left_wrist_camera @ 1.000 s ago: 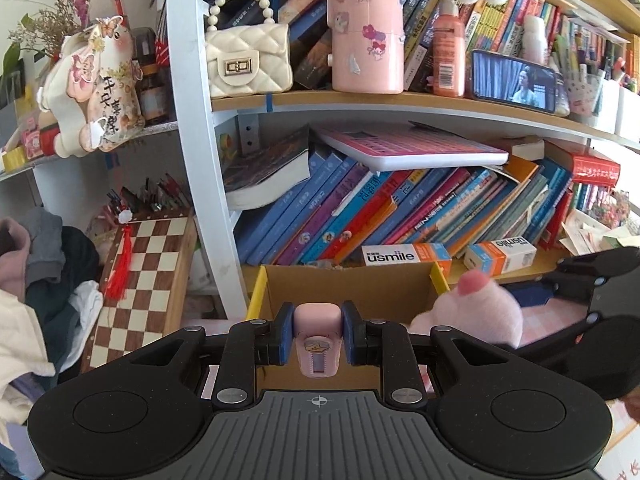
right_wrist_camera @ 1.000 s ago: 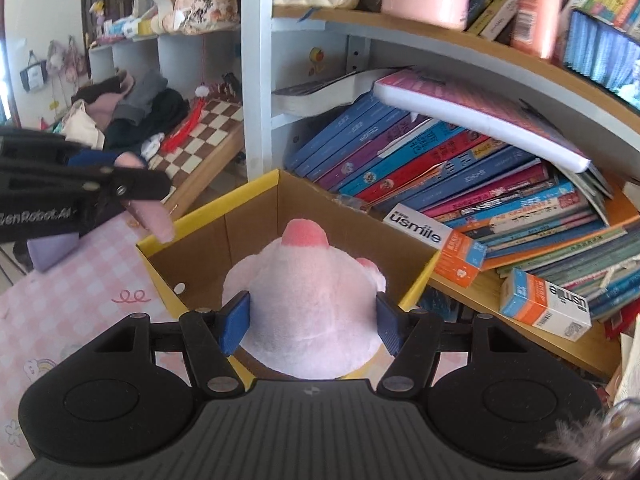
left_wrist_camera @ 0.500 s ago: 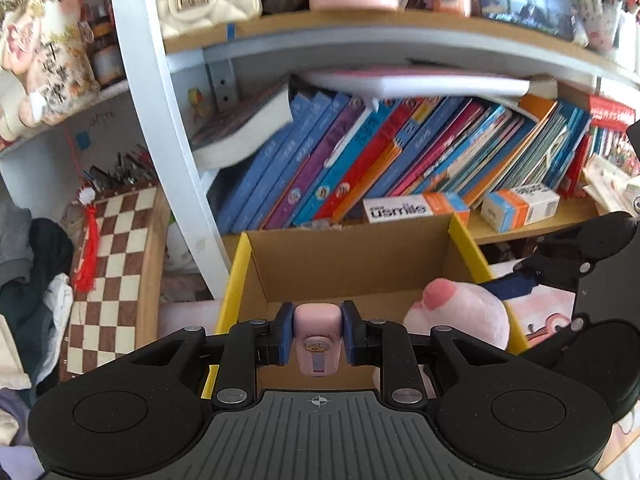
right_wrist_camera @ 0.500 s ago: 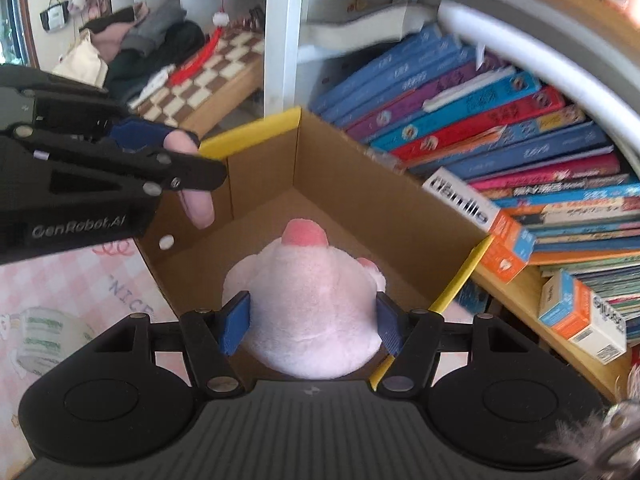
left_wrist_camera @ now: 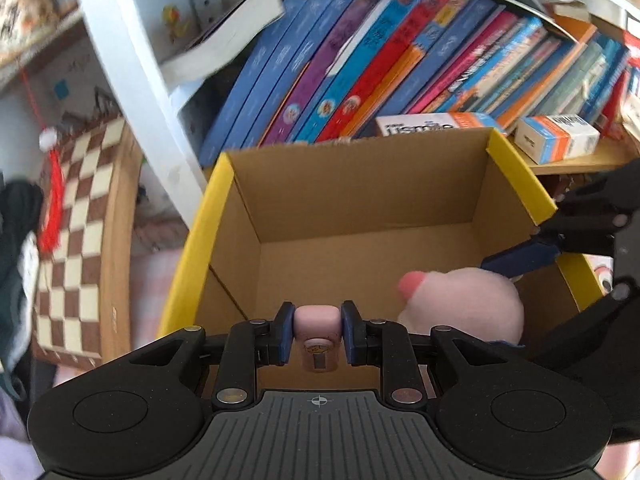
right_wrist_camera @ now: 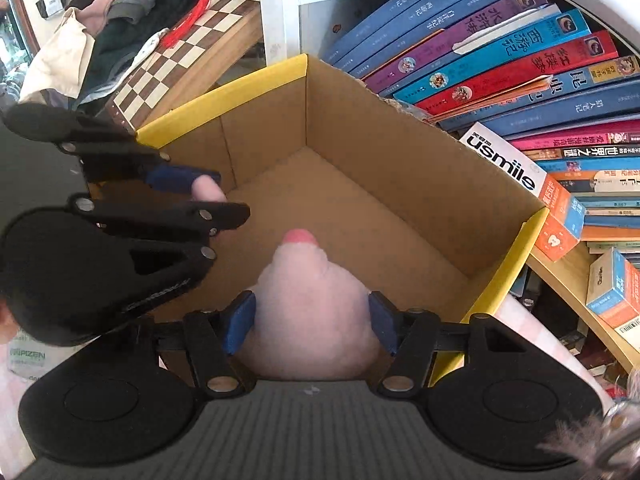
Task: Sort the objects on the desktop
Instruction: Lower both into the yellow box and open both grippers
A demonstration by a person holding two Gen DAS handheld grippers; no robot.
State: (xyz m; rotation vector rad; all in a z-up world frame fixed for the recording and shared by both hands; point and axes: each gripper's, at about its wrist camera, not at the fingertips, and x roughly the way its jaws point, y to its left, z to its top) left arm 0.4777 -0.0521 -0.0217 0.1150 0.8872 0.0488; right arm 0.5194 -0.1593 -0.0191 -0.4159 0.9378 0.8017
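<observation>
The left gripper (left_wrist_camera: 317,330) clamps a small pink object (left_wrist_camera: 318,325) above the cardboard box (left_wrist_camera: 360,196), beside the pink plush toy (left_wrist_camera: 464,304).

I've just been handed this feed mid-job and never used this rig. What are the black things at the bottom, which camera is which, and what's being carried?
Each picture comes from a camera on a hand-held two-finger gripper, looking along its fingers. The left gripper is shut on a small pink case. The right gripper is shut on a pink plush toy. Both hover over an open cardboard box with yellow flaps, in front of a shelf of books. Each camera also sees the other gripper.
</observation>
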